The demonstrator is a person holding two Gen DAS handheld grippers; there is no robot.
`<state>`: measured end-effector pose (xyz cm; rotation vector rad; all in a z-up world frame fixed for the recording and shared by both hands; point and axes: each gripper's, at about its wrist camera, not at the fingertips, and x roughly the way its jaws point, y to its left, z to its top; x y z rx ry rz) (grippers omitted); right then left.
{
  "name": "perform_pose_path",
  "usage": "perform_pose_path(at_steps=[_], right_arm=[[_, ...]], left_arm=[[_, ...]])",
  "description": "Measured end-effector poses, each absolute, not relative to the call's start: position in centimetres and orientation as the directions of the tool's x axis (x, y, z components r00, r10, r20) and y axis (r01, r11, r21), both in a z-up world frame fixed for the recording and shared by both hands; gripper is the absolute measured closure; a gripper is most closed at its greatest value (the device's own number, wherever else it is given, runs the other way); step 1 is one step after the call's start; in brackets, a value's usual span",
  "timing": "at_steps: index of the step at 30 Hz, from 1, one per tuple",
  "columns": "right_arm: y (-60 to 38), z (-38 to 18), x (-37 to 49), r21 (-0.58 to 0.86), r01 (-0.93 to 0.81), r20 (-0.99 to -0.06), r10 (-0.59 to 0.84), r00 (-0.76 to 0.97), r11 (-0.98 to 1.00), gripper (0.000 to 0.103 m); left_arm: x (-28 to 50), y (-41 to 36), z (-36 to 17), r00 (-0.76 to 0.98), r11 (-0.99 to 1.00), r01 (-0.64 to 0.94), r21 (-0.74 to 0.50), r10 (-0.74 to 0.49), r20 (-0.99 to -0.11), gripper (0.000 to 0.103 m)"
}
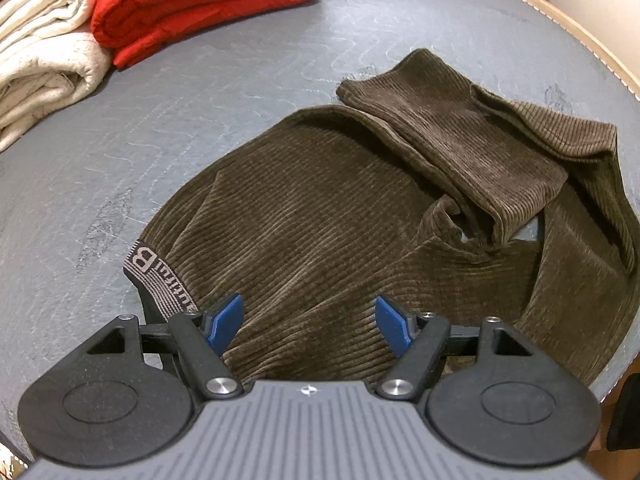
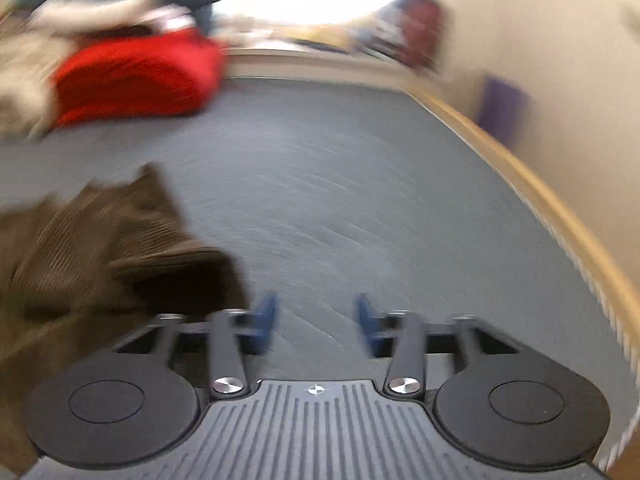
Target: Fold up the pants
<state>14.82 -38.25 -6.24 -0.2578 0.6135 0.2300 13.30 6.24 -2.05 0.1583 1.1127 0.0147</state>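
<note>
Brown corduroy pants [image 1: 320,208] lie loosely bunched on the grey table [image 1: 224,92], with a patterned waistband [image 1: 154,276] at their near left and a leg folded back across the top at the right. My left gripper [image 1: 310,326] hovers over the waist area, its blue pads wide apart and nothing pinched between them. In the blurred right wrist view, the pants [image 2: 100,240] sit at the left. My right gripper [image 2: 316,322] stands open over bare grey table [image 2: 360,184], just right of the cloth, holding nothing.
A folded red garment [image 1: 200,4] and folded cream garments [image 1: 44,64] are stacked at the far left of the table. The table's tan rim [image 1: 580,36] curves along the right side. A purple object [image 2: 502,108] stands against the wall beyond the rim.
</note>
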Motion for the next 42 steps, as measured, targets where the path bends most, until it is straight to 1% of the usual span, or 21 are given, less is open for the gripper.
perform_pose_path(at_steps=[5, 9, 11, 13, 14, 15, 17, 18, 20, 23, 25, 27, 28, 29, 30, 32, 33, 35, 37, 39, 42], right_arm=[[-30.9, -7.2, 16.9, -0.295, -0.49, -0.618, 0.227, 0.753, 0.82, 0.048], [-25.3, -9.5, 16.9, -0.535, -0.569, -0.61, 0.181, 0.772, 0.625, 0.049], [-24.2, -10.9, 17.2, -0.583, -0.598, -0.628, 0.161, 0.761, 0.55, 0.051], [-23.6, -11.7, 17.4, -0.614, -0.601, -0.633, 0.136, 0.762, 0.512, 0.056], [-23.6, -11.8, 17.4, -0.621, -0.602, -0.634, 0.131, 0.763, 0.503, 0.062], [-23.8, -11.6, 17.5, -0.616, -0.603, -0.633, 0.137, 0.762, 0.506, 0.076], [-24.7, -10.2, 17.5, -0.584, -0.586, -0.614, 0.166, 0.771, 0.561, 0.086], [-25.0, -9.7, 17.6, -0.564, -0.573, -0.6, 0.182, 0.779, 0.594, 0.09], [-26.1, -8.0, 17.9, -0.502, -0.532, -0.563, 0.21, 0.799, 0.682, 0.091], [-31.8, -4.1, 18.6, -0.193, -0.415, -0.522, 0.265, 0.811, 0.889, 0.091], [-37.7, -1.6, 18.5, 0.024, -0.237, -0.434, 0.224, 0.873, 0.971, 0.092], [-44.2, -0.8, 17.7, 0.212, -0.024, -0.378, 0.104, 0.92, 0.977, 0.092], [-47.4, -1.1, 17.1, 0.277, 0.114, -0.381, 0.0, 0.925, 0.954, 0.092], [-50.2, -1.8, 16.5, 0.325, 0.244, -0.41, -0.096, 0.907, 0.914, 0.092], [-53.0, -3.1, 15.8, 0.358, 0.382, -0.472, -0.188, 0.861, 0.852, 0.092], [-58.0, -6.7, 14.7, 0.335, 0.641, -0.667, -0.307, 0.679, 0.69, 0.092], [-59.8, -8.5, 14.0, 0.327, 0.724, -0.741, -0.31, 0.595, 0.607, 0.092], [-63.0, -12.2, 12.4, 0.322, 0.836, -0.843, -0.267, 0.467, 0.444, 0.092], [-64.4, -14.4, 12.2, 0.293, 0.866, -0.884, -0.23, 0.407, 0.404, 0.092], [-64.6, -14.8, 12.6, 0.275, 0.866, -0.891, -0.228, 0.393, 0.417, 0.09], [-63.0, -12.9, 13.1, 0.203, 0.878, -0.873, -0.326, 0.363, 0.434, 0.082]], left_arm=[[13.4, 6.6, -2.4, 0.432, 0.989, 0.053, 0.137, 0.1, -0.896, 0.025], [13.3, 7.6, -2.4, 0.429, 0.991, 0.034, 0.131, 0.104, -0.897, 0.025], [13.4, 8.1, -2.4, 0.427, 0.991, 0.021, 0.129, 0.108, -0.898, 0.025], [13.6, 8.5, -2.3, 0.427, 0.992, 0.01, 0.125, 0.109, -0.898, 0.025], [13.7, 8.6, -2.2, 0.428, 0.993, 0.005, 0.122, 0.108, -0.897, 0.025], [13.7, 8.6, -2.2, 0.429, 0.993, 0.002, 0.119, 0.106, -0.897, 0.025], [13.9, 8.4, -2.1, 0.432, 0.993, 0.006, 0.117, 0.103, -0.896, 0.025], [14.0, 8.1, -2.1, 0.433, 0.993, 0.011, 0.117, 0.101, -0.896, 0.025], [14.0, 7.6, -2.2, 0.432, 0.993, 0.022, 0.118, 0.097, -0.897, 0.025], [14.0, 6.9, -2.3, 0.433, 0.993, 0.033, 0.117, 0.091, -0.897, 0.025], [14.0, 6.6, -2.3, 0.436, 0.992, 0.037, 0.12, 0.092, -0.895, 0.025], [14.0, 6.3, -2.3, 0.437, 0.991, 0.045, 0.124, 0.092, -0.895, 0.025], [13.9, 6.2, -2.3, 0.437, 0.991, 0.05, 0.127, 0.093, -0.895, 0.025], [13.9, 6.1, -2.4, 0.437, 0.99, 0.055, 0.129, 0.093, -0.895, 0.025], [13.9, 6.0, -2.4, 0.437, 0.99, 0.061, 0.13, 0.091, -0.895, 0.025], [13.8, 5.9, -2.3, 0.44, 0.989, 0.072, 0.13, 0.086, -0.894, 0.025], [13.8, 5.8, -2.3, 0.442, 0.989, 0.075, 0.13, 0.084, -0.893, 0.025], [13.8, 5.8, -2.4, 0.441, 0.988, 0.08, 0.131, 0.082, -0.894, 0.025], [13.8, 5.8, -2.5, 0.438, 0.987, 0.083, 0.134, 0.085, -0.895, 0.025], [13.9, 5.9, -2.7, 0.433, 0.987, 0.082, 0.138, 0.09, -0.897, 0.025], [14.0, 5.8, -2.8, 0.43, 0.988, 0.078, 0.135, 0.089, -0.898, 0.025]])
